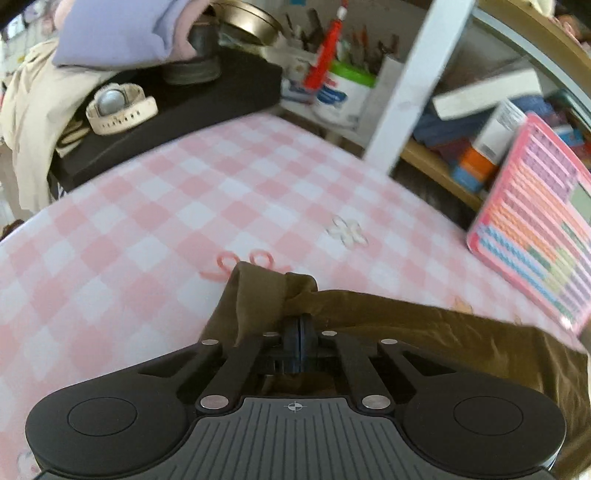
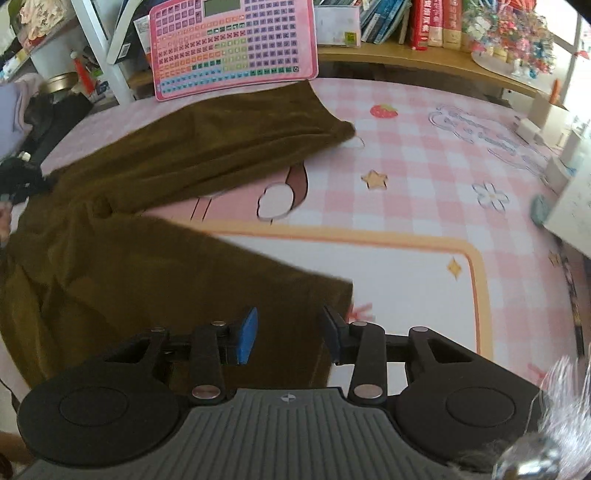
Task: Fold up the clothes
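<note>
From the left wrist, the left claw (image 1: 299,325) is pressed together on a bunched edge of the brown garment (image 1: 424,325), which trails off to the right across the pink checked table (image 1: 155,206). The cloth is gathered at the pinch and looks lifted a little off the table there (motion blur makes the height hard to judge). Beyond the garment, a white wristwatch (image 1: 120,107) lies on a dark box, and a pink key-chart board (image 1: 543,236) leans to the garment's right. A white tub with a green lid (image 1: 345,92) carries a blue label, too blurred to read.

From the right wrist, the right claw (image 2: 290,332) is spread, holding nothing, poised just over the garment's near corner (image 2: 147,288). The garment lies partly spread, one long section reaching toward the board (image 2: 236,44).

My judgement: a corner is being carried or tensioned for a fold, and the next move calls for the right claw to close on that near corner. Book spines (image 2: 436,26) behind the board bear writing, unreadable here.
</note>
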`<state>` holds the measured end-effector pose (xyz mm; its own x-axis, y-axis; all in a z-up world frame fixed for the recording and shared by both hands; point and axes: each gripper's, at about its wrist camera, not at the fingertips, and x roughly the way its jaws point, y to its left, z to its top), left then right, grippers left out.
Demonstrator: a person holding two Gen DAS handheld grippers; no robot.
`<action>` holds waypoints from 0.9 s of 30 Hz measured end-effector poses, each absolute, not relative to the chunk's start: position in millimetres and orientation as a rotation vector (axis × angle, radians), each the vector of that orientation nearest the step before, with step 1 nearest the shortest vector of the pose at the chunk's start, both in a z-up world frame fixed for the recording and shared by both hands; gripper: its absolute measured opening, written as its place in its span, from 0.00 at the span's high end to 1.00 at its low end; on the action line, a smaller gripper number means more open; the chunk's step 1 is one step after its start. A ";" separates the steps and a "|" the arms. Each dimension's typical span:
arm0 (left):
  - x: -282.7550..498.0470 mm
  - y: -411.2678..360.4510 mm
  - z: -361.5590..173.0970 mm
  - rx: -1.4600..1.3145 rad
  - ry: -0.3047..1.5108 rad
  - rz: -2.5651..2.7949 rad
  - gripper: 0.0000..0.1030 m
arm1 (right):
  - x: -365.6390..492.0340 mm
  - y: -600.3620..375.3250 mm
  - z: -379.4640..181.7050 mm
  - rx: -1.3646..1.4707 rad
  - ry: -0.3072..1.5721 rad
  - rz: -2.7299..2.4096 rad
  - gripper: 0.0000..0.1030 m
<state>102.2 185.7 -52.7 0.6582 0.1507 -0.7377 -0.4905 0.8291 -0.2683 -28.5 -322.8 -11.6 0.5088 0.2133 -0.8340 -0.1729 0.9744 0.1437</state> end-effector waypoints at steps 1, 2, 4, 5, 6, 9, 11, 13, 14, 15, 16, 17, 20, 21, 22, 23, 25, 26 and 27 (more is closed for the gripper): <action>102.8 186.3 -50.7 -0.474 0.776 0.380 0.95 | -32.7 -323.3 -11.6 0.046 1.008 0.215 0.65; 103.4 186.9 -48.8 -0.472 0.779 0.381 0.95 | -34.5 -323.3 -12.1 0.046 1.003 0.195 0.65; 97.0 184.3 -40.3 -0.460 0.771 0.358 0.94 | -32.5 -323.2 -13.4 0.039 0.985 0.148 0.65; 89.7 181.5 -34.4 -0.449 0.761 0.334 0.93 | -29.7 -322.8 -13.9 0.037 0.976 0.128 0.66; 76.8 177.7 -27.3 -0.430 0.745 0.295 0.93 | -26.4 -322.1 -14.2 0.036 0.968 0.110 0.66; 33.6 164.9 -14.3 -0.366 0.734 0.186 0.92 | -16.0 -316.6 -18.5 0.020 0.966 0.091 0.71; 2.9 156.3 -13.3 -0.300 0.758 0.147 0.92 | -8.9 -314.4 -24.4 -0.023 0.962 0.061 0.78; -26.1 152.2 -16.0 -0.233 0.786 0.149 0.92 | -2.3 -315.3 -28.7 -0.061 0.951 0.020 0.79; -40.8 154.0 -18.2 -0.224 0.799 0.162 0.92 | 1.2 -318.1 -29.4 -0.072 0.941 -0.013 0.79; -54.9 156.3 -19.9 -0.223 0.812 0.175 0.92 | 5.2 -320.8 -30.4 -0.079 0.934 -0.040 0.78; -66.8 160.7 -20.3 -0.249 0.820 0.185 0.92 | 9.0 -322.4 -31.2 -0.089 0.928 -0.054 0.78; -77.1 165.6 -20.2 -0.281 0.820 0.195 0.92 | 12.2 -324.1 -31.2 -0.091 0.924 -0.057 0.78; -103.7 178.6 -16.9 -0.360 0.801 0.221 0.92 | 7.9 -328.7 -22.9 -0.049 0.912 -0.043 0.76; -109.8 181.5 -15.5 -0.375 0.796 0.228 0.91 | 3.1 -330.0 -18.3 -0.026 0.907 -0.034 0.75; -114.4 183.7 -14.9 -0.385 0.792 0.231 0.88 | -1.7 -331.3 -13.6 -0.003 0.902 -0.026 0.72; -117.9 186.2 -15.6 -0.396 0.790 0.235 0.74 | -6.5 -332.5 -8.9 0.020 0.897 -0.017 0.68; -122.5 190.4 -18.7 -0.420 0.786 0.249 0.59 | -28.0 -329.0 -3.2 0.029 0.904 -0.004 0.67; -123.4 192.4 -21.1 -0.437 0.785 0.255 0.58 | -40.2 -327.1 -2.5 0.034 0.912 -0.005 0.67; -121.7 195.1 -24.7 -0.470 0.786 0.252 0.58 | -52.5 -325.3 -2.6 0.042 0.921 -0.009 0.67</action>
<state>-121.7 195.1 -24.7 0.6840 0.0444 -0.7281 -0.3872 0.8681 -0.3107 -52.5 -325.3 -2.6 0.6050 0.0104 -0.7961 0.0257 0.9991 0.0326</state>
